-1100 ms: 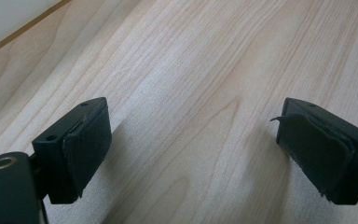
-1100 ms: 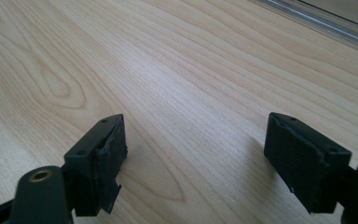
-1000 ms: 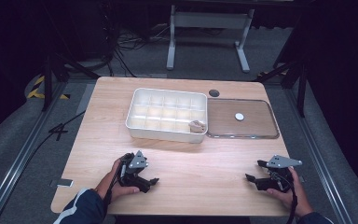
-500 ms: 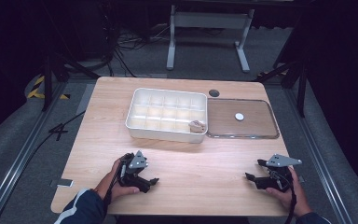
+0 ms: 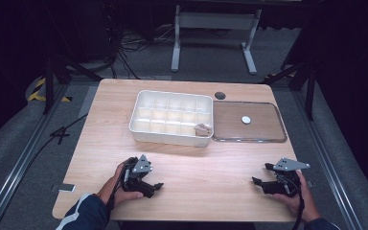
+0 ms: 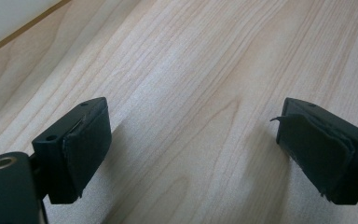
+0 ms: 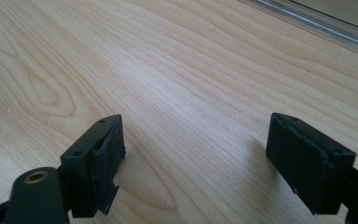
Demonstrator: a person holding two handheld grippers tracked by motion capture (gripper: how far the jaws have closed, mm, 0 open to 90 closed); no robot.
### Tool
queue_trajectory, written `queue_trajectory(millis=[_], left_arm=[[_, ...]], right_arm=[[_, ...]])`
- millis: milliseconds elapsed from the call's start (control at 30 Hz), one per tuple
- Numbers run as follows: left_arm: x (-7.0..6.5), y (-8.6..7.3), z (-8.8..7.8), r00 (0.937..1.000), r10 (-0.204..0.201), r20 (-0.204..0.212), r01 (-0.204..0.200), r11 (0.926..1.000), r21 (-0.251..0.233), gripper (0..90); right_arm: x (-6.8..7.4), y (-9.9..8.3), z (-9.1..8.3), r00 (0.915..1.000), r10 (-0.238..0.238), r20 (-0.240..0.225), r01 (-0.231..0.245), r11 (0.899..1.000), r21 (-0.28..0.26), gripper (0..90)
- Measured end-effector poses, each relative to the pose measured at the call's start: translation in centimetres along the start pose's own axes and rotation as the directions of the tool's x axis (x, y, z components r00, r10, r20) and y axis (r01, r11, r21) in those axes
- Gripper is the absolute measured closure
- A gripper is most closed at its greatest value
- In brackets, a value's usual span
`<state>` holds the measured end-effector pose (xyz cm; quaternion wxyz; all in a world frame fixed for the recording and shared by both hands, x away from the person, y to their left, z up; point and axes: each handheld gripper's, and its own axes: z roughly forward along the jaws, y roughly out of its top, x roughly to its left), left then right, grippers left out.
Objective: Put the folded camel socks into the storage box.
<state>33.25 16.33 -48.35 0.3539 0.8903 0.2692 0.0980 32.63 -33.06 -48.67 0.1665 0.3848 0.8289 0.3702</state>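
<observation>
My left gripper (image 5: 154,186) and right gripper (image 5: 260,182) rest released on the counter (image 5: 206,163), nothing between the jaws; compartment tray (image 5: 172,117) at twelve o'clock.

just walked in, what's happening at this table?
Nothing is being handled at the moment. A person rests both hands near the front edge of the wooden table, the left gripper and the right gripper each with jaws open and nothing between them. Farther back sits a white compartment tray with a small tan object in its near right corner cell. Beside it on the right lies a clear flat lid with a small white disc on it.
</observation>
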Motion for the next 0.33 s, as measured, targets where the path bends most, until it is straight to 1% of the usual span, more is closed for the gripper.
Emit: queue_trajectory(millis=[333], left_arm=[[0.05,0.03,0.02,1.0000,0.004,0.002,-0.004,1.0000,0.001,10.3]], right_arm=[[0.00,0.00,0.00,1.0000,0.000,0.000,0.000,1.000,0.000,19.9]])
